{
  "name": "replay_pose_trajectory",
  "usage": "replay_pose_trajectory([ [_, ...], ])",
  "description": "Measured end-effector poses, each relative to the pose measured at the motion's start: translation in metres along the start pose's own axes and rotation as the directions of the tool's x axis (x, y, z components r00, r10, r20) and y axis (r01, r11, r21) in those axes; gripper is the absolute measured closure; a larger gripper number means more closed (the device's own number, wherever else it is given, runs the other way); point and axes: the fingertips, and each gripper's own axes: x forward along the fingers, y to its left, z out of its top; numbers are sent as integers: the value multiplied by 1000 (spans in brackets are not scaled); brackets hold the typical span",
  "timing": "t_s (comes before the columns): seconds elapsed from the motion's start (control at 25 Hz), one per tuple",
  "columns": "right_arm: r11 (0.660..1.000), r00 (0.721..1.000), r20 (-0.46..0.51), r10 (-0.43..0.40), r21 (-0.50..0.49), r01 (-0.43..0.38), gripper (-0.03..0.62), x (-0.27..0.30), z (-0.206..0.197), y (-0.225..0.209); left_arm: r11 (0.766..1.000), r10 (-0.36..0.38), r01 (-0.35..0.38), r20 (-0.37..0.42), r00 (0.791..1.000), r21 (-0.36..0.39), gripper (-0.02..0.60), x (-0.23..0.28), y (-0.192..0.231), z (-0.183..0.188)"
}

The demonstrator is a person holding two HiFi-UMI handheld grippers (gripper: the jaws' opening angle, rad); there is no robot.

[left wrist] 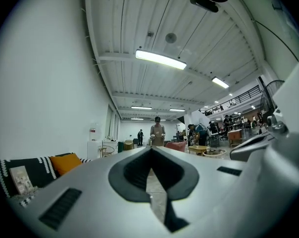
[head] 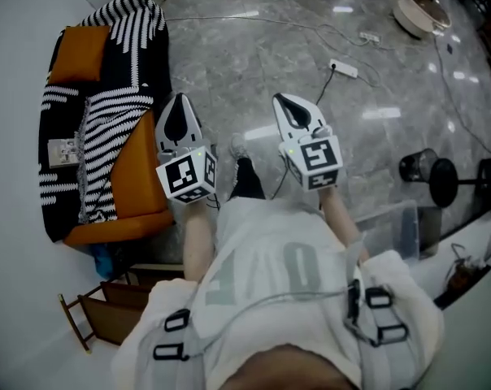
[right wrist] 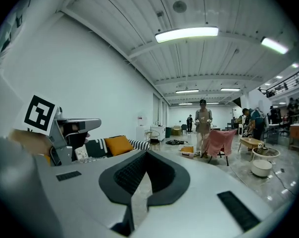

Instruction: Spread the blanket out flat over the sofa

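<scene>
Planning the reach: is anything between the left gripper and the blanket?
Nothing visible does. The left gripper, jaws shut, hangs beside the sofa, and the blanket lies uncovered on it just past the seat edge.

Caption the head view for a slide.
Head view: striped blanket on orange sofa; left hand-held gripper and right hand-held gripper shut, empty.

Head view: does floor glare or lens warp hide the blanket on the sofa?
Head view: lamp glare sits on the floor, clear of the striped blanket and sofa; both read sharp, only bowed by the fisheye near the left edge. Left gripper view: the strip light blows out. Right gripper view: the ceiling lamp blows out too.
</scene>
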Motion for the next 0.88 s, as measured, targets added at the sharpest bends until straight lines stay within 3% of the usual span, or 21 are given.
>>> replay_pose_trajectory([
  [0.24,1000,1000,-29,11,3,-11,588,88,18,-20,1000,-25,26,-40,999,9,574,78,27,-7],
  [0.52,997,996,-46,74,-10,-75,588,224,52,-20,1000,-20,20,-51,998,14,574,184,97,-8],
  [0.72,989,988,-71,137,-44,-140,588,312,68,-7,1000,21,-22,-49,999,-12,574,240,154,-14],
  [0.88,972,970,-89,225,-53,-230,588,365,77,23,995,94,-96,-56,994,-34,574,263,201,-20],
])
